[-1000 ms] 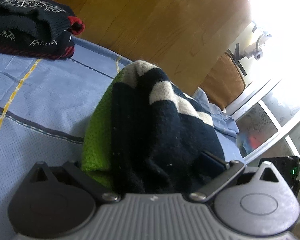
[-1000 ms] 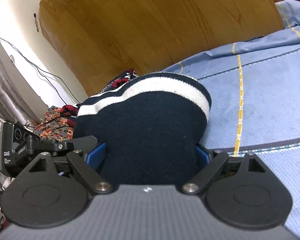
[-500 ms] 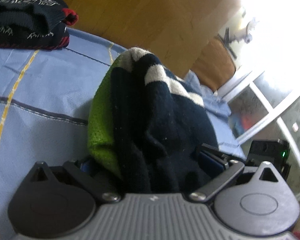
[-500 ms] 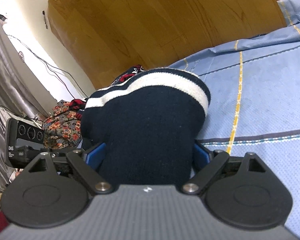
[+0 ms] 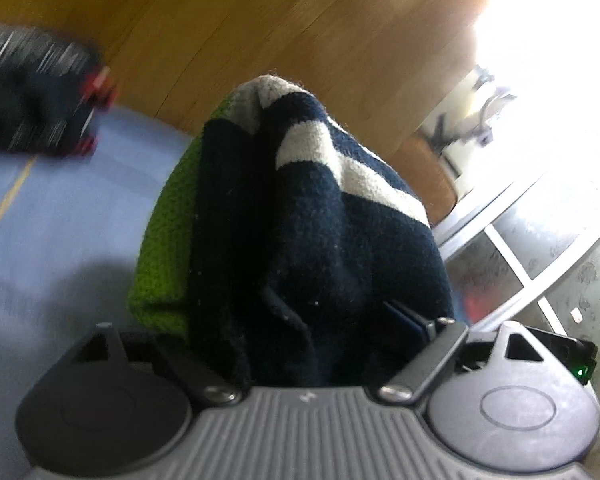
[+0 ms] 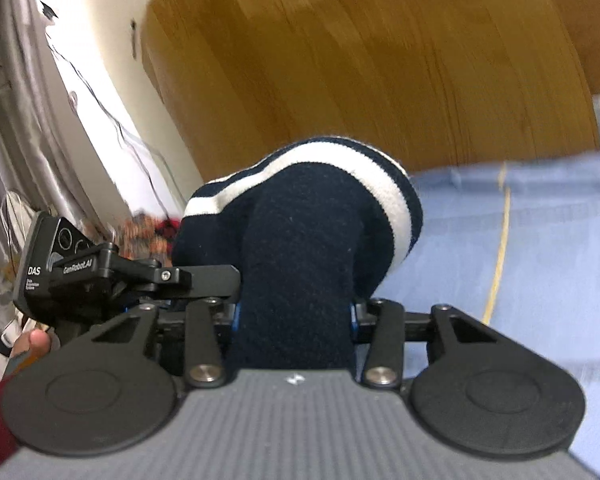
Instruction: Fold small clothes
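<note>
A small knitted garment, navy with white stripes and a green part (image 5: 300, 240), is held by both grippers above the blue bed sheet (image 5: 60, 240). My left gripper (image 5: 292, 332) is shut on one bunched end of it; the fingertips are buried in the cloth. My right gripper (image 6: 296, 312) is shut on the other end of the same garment (image 6: 300, 248), which bulges up and hides the fingertips. The green part shows only in the left wrist view.
A folded dark sweater with red trim (image 5: 36, 92) lies at the far left on the sheet. The wooden headboard (image 6: 360, 60) stands behind. Patterned clothes (image 6: 148, 228) lie by the wall. A window frame and a brown cushion (image 5: 424, 176) are at the right.
Both grippers have lifted and tilted with the garment still clamped; the view swings toward the headboard and the picture is blurred. The right gripper's fingers have closed tighter on the cloth.
</note>
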`<state>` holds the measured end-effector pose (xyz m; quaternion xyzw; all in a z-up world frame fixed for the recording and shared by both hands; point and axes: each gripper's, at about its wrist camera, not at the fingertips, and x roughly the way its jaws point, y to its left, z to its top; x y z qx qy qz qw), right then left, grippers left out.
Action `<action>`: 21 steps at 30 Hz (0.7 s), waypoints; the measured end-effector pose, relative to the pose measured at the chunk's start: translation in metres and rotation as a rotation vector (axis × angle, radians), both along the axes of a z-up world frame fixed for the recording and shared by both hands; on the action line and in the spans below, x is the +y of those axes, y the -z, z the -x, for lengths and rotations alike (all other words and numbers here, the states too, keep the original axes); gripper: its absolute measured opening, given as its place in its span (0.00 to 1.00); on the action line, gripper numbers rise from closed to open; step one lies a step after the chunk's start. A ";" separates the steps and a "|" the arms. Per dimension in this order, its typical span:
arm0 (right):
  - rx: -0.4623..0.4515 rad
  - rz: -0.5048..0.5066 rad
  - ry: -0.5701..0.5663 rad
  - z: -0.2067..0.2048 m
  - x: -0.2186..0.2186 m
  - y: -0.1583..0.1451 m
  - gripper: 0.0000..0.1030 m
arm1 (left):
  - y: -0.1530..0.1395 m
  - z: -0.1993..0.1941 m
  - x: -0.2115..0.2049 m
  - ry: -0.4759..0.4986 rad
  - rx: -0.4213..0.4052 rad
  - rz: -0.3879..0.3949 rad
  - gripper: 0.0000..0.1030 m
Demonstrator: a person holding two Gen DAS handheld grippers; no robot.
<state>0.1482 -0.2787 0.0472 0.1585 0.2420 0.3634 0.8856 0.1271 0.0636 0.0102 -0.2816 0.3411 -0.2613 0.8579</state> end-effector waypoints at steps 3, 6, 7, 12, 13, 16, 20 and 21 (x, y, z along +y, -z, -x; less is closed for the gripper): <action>-0.042 -0.031 0.033 -0.035 -0.006 -0.010 0.46 | -0.020 -0.039 -0.011 0.008 -0.061 -0.038 0.84; -0.045 -0.042 0.079 -0.076 -0.013 -0.007 0.46 | -0.021 -0.088 -0.023 0.010 -0.063 -0.068 0.84; -0.038 -0.036 0.089 -0.092 -0.014 -0.003 0.46 | -0.018 -0.103 -0.027 0.007 -0.058 -0.081 0.84; 0.086 0.012 0.140 -0.165 -0.015 0.033 0.46 | 0.021 -0.173 -0.042 -0.018 0.019 -0.160 0.83; 0.109 0.030 0.153 -0.175 -0.013 0.044 0.46 | 0.033 -0.183 -0.044 -0.031 0.046 -0.182 0.81; 0.205 0.095 0.212 -0.196 -0.008 0.062 0.62 | 0.061 -0.193 -0.045 -0.070 0.052 -0.224 0.85; 0.172 0.082 0.211 -0.191 -0.009 0.061 0.79 | 0.058 -0.183 -0.045 -0.124 0.028 -0.262 0.95; 0.155 0.085 0.214 -0.189 -0.008 0.060 0.81 | 0.056 -0.179 -0.046 -0.145 0.027 -0.277 0.95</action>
